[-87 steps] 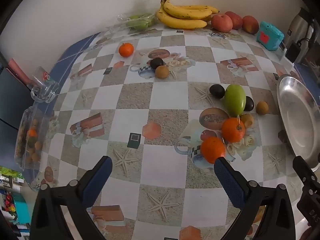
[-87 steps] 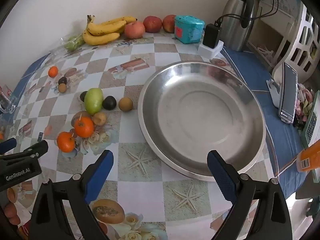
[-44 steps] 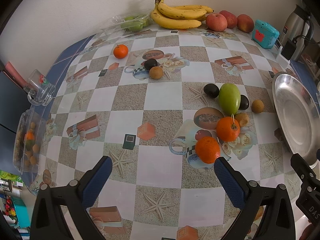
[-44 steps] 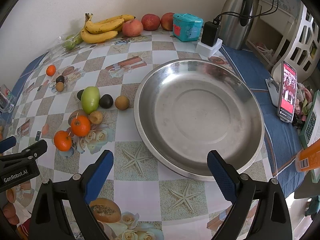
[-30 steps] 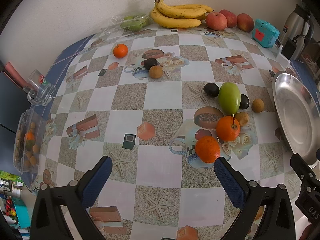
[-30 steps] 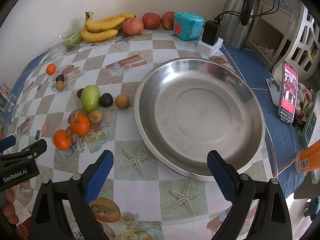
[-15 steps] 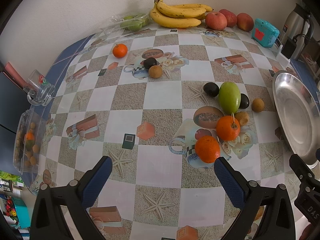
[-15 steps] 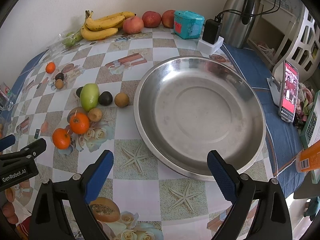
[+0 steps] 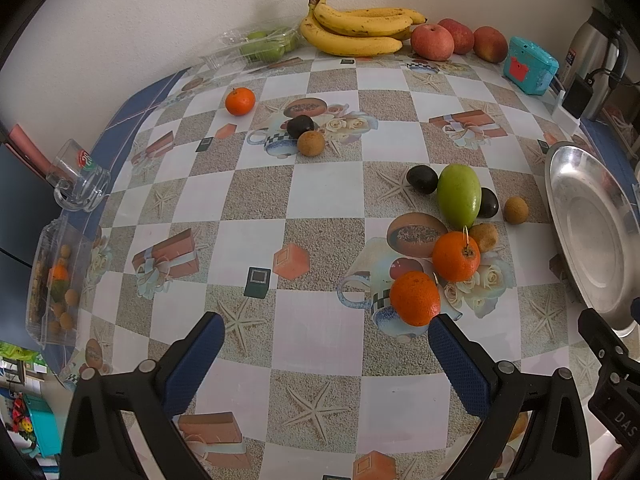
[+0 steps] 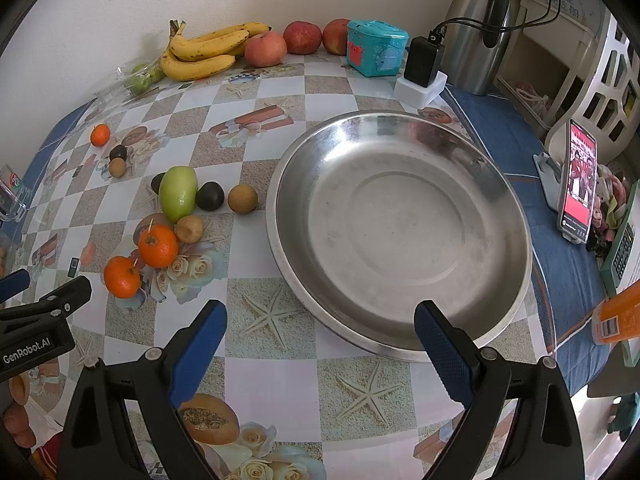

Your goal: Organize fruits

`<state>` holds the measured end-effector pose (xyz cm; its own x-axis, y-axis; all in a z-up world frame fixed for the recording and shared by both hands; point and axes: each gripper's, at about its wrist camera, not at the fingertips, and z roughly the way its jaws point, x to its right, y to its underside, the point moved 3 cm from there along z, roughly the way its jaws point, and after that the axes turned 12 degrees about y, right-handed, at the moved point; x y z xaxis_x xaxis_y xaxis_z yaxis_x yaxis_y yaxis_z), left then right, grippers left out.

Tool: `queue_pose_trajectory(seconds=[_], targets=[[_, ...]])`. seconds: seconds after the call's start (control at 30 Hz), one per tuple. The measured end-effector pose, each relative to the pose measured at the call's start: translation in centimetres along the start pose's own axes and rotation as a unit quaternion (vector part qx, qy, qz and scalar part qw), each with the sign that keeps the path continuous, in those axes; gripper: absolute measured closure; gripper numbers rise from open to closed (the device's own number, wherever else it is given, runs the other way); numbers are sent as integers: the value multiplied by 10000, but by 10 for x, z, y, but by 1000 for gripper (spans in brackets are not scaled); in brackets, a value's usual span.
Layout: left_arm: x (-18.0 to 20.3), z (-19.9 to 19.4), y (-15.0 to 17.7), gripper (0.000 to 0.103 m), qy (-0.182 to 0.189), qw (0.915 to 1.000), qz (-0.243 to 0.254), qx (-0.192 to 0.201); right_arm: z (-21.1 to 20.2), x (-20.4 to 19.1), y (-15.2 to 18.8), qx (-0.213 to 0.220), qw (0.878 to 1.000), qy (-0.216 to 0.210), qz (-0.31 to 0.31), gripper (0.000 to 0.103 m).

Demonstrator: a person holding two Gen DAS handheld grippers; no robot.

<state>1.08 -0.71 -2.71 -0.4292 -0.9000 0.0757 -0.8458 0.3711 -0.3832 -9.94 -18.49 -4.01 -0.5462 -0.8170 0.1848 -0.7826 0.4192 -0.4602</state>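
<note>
At the far left edge of the table (image 9: 328, 200) a clear plastic box (image 9: 52, 280) held small fruit, with a glass mug (image 9: 80, 188) lying on its side just beyond it. Neither bore on the work in hand.

The left gripper (image 9: 324, 340) hovered above the patterned cloth with its jaws spread wide and nothing between them. The near orange (image 9: 415, 298) lay forward and to the right of it, just beside the right fingertip; whether the two touched could not be told. A second orange (image 9: 456, 256) sat just behind the first. Behind that lay the green mango (image 9: 459, 195), its long axis running away from the gripper and slightly leftward, flanked by two dark fruits and three small brown ones. A lone orange (image 9: 240, 101) with a dark and a brown fruit beside it lay well apart, toward the far left. Bananas (image 9: 356, 30) and apples (image 9: 432, 42) lined the wall.

The right gripper (image 10: 320, 328) was likewise spread and empty, poised over the near rim of the steel basin (image 10: 516, 240), which held nothing. From it, the fruit cluster lay forward and to the left.

Judgement: no fruit had yet been moved. The left gripper was much the nearer to the near orange (image 10: 122, 277), and a short shift rightward and forward would probably bring the orange between its jaws. The basin lay to the right of the cluster, so the carry would run rightward.
</note>
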Motion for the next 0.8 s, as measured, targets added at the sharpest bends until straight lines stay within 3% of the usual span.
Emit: queue_pose_trajectory(seconds=[0.57, 0.73, 0.8], targets=[[3, 2, 1, 0, 15, 10000, -9, 3, 0, 0, -1, -13, 10000, 10, -17, 8], [10, 3, -1, 0, 144, 9998, 95, 40, -11, 6, -12, 281, 9986, -359, 284, 8], [12, 6, -1, 5, 207, 9997, 136, -23, -12, 5, -19, 271, 9967, -626, 445, 8]])
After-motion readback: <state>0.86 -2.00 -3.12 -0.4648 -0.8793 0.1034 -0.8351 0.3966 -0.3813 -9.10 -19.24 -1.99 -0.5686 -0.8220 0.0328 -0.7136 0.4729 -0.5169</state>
